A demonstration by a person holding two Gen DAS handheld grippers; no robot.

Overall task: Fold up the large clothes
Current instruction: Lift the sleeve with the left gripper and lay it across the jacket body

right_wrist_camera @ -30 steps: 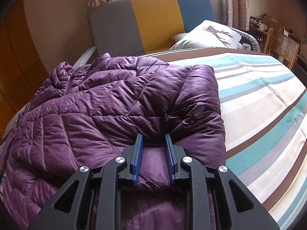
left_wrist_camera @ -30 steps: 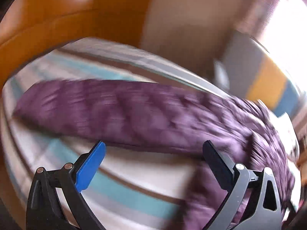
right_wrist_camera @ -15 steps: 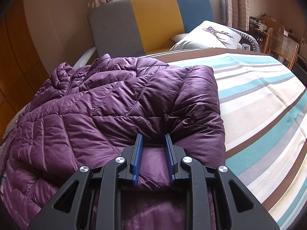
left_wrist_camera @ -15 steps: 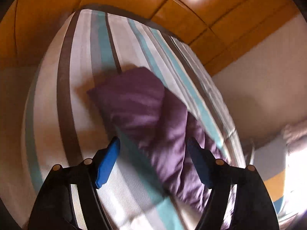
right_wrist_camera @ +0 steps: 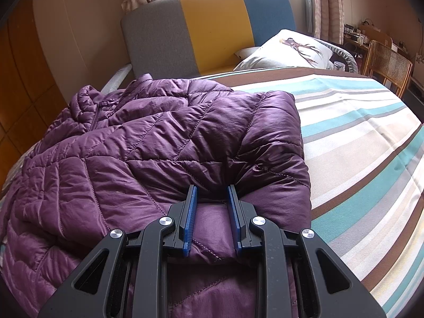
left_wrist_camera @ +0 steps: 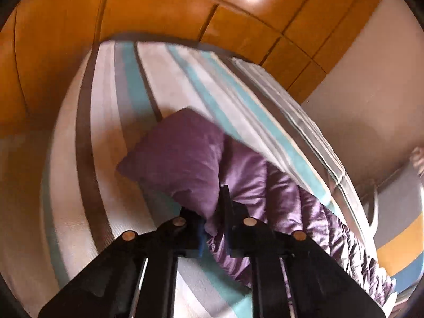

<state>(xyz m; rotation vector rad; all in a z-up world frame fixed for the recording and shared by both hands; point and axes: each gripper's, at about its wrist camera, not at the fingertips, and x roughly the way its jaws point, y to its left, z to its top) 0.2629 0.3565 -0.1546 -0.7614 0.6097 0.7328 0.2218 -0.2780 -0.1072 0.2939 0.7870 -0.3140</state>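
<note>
In the left wrist view the left gripper (left_wrist_camera: 213, 220) is clamped on the sleeve end (left_wrist_camera: 182, 159) of the purple puffer jacket (left_wrist_camera: 291, 206), which trails off toward 4 o'clock across the striped bedspread (left_wrist_camera: 106, 137). In the right wrist view the right gripper (right_wrist_camera: 212, 198) pinches the folded jacket's near hem (right_wrist_camera: 209, 228), the body spreading toward 10 o'clock. Judged from this, the sleeve fold is in hand; next the sleeve wants carrying over the body while the right holds firm
</note>
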